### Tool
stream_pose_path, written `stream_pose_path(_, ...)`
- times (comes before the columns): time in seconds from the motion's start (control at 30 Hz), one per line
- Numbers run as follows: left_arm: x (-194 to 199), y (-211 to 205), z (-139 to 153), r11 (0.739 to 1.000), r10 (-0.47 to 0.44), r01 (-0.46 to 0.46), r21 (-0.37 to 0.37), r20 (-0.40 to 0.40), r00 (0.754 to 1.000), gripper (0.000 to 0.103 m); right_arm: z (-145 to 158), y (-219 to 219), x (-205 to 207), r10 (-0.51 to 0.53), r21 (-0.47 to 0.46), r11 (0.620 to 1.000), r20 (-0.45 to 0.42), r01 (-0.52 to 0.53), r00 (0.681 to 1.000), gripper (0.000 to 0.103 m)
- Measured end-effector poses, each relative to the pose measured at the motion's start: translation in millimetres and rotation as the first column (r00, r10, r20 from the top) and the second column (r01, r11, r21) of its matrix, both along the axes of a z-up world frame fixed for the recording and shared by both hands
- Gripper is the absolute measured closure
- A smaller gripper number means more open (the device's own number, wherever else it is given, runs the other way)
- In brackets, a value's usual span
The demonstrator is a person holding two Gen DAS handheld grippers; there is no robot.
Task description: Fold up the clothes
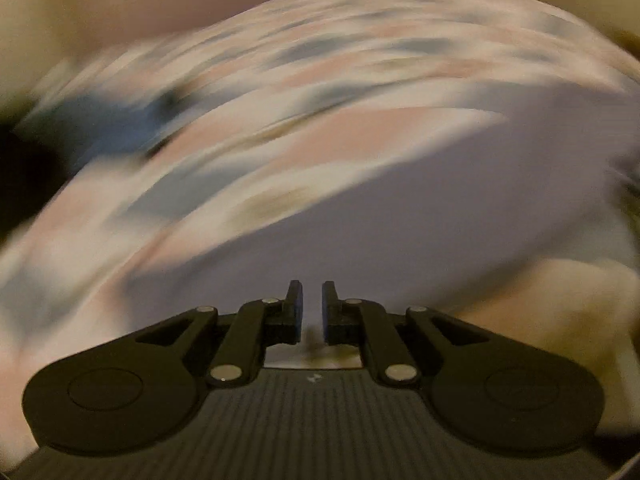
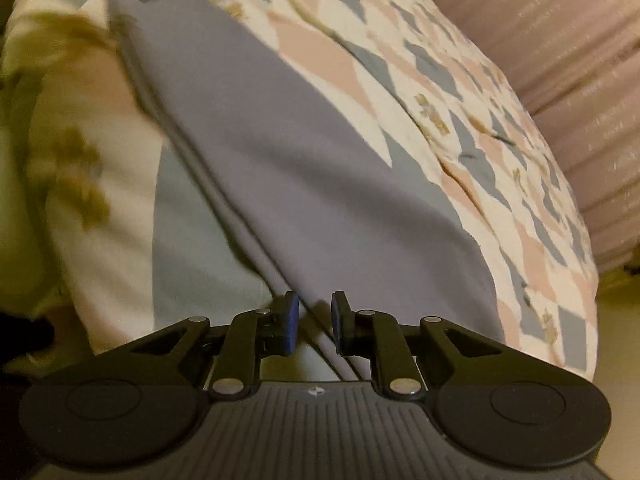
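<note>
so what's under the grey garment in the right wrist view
The grey garment lies on a patterned bedspread of pink, blue and cream patches, which shows on both sides of it. What the bedspread looks like directly beneath the cloth is covered.

Left gripper [image 1: 312, 308] with jaws slightly parted, right gripper [image 2: 314, 320] with jaws parted wider
</note>
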State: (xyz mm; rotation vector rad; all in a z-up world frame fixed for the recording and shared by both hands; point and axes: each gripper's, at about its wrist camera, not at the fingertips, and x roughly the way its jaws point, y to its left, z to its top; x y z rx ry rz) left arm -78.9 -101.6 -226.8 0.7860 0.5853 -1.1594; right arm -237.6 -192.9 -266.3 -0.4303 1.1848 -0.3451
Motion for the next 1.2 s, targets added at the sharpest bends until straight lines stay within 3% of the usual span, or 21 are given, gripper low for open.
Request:
stream_pose_path(0.1,-59.5,-32.9,-8.6,0.97,-0.244,0.244,0.006,0.042,0.969,0.093,-5.9,0.5,-9.3,0.027,-0.034,0.999,-0.014,-0.028,1.0,0.087)
stream_pose_path(0.27,-95.5,-54.6,-28.9,0.931,-0.363,0.358,0.067,0.093,0.927,0.093,-15.2,-5.6,-20.4,0.051,-0.048,0.998,-0.007,-0.051,0.999,0.086)
stream_pose_path(0.5,-108.9,-62.2,-40.5,0.909,-0.413,0.394,0.136,0.153,0.898,0.093,1.3,-15.4,-31.6,0.059,-0.009,0.998,0.064,-0.058,0.996,0.084)
stream_pose_path(0.73,-116.6,-69.5,-45.9,0.894,-0.438,0.407,0.186,0.18,0.881,0.093,-14.8,-24.5,-39.8,0.091,-0.038,0.995,0.024,-0.09,0.996,0.084)
stream_pose_path(0.77,-117.4,-70.0,-47.4,0.895,-0.437,0.404,0.191,0.189,0.879,0.093,-16.2,-24.5,-41.3,0.104,-0.042,0.994,0.027,-0.102,0.994,0.086)
stream_pose_path(0.8,-118.4,-70.2,-48.9,0.895,-0.436,0.4,0.196,0.2,0.878,0.093,-17.5,-24.5,-42.8,0.116,-0.046,0.992,0.03,-0.115,0.993,0.097)
stream_pose_path(0.83,-118.8,-70.3,-49.6,0.896,-0.434,0.396,0.199,0.208,0.877,0.101,-18.8,-24.5,-44.2,0.129,-0.05,0.991,0.033,-0.127,0.991,0.103)
stream_pose_path(0.97,-122.6,-63.4,-43.6,0.9,-0.433,0.397,0.18,0.262,0.862,0.101,-8.7,-24.0,-54.1,0.149,-0.085,0.986,0.068,-0.144,0.986,0.103)
stream_pose_path(1.13,-133.9,-57.0,-65.7,0.872,-0.478,0.415,0.258,0.271,0.835,0.102,-28.2,-21.0,-61.4,0.169,-0.027,0.985,0.011,-0.169,0.985,0.103)
stream_pose_path(1.2,-133.3,-59.9,-60.5,0.877,-0.467,0.406,0.258,0.251,0.848,0.101,-19.1,-26.8,-61.1,0.142,0.021,0.99,0.031,-0.143,0.989,0.099)
